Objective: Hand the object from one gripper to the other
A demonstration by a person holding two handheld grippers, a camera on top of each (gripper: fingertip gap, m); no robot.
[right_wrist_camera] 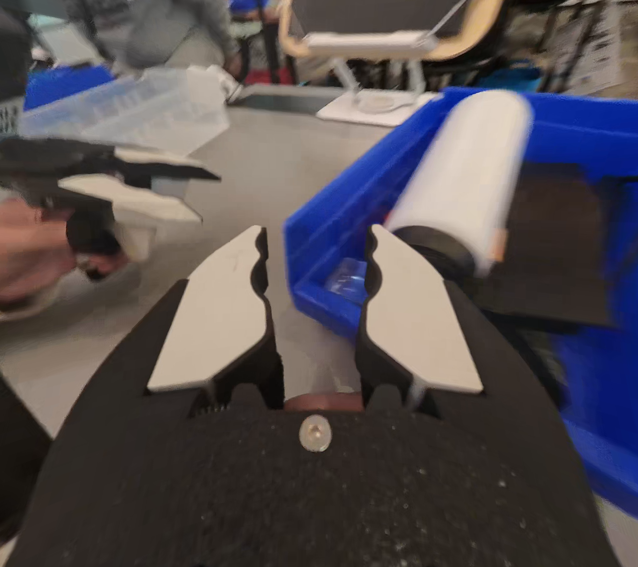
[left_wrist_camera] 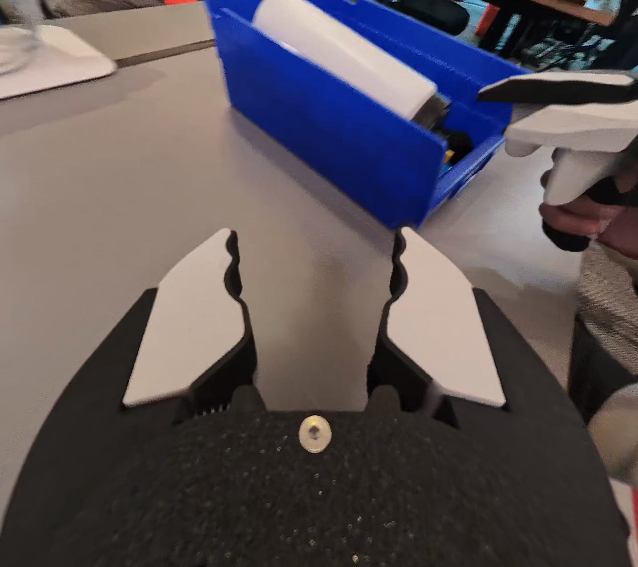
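The deep blue moulded-plastic bin looks smooth with a slight sheen. The white paper-like roll inside it is matt. The grey surface is smooth and dull. Both tongs' fingers show matt white plates edged in black.

Black gripper bodies, white fingers, silver screw

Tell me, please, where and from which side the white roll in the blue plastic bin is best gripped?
Probably across the middle of the white cylindrical roll, coming down from above. It lies lengthwise in the blue plastic bin, whose walls flank both its long sides, while its rounded top rises above the rim. The open right hand-held gripper is nearest, at the bin's corner; its opening may be tight for that width.
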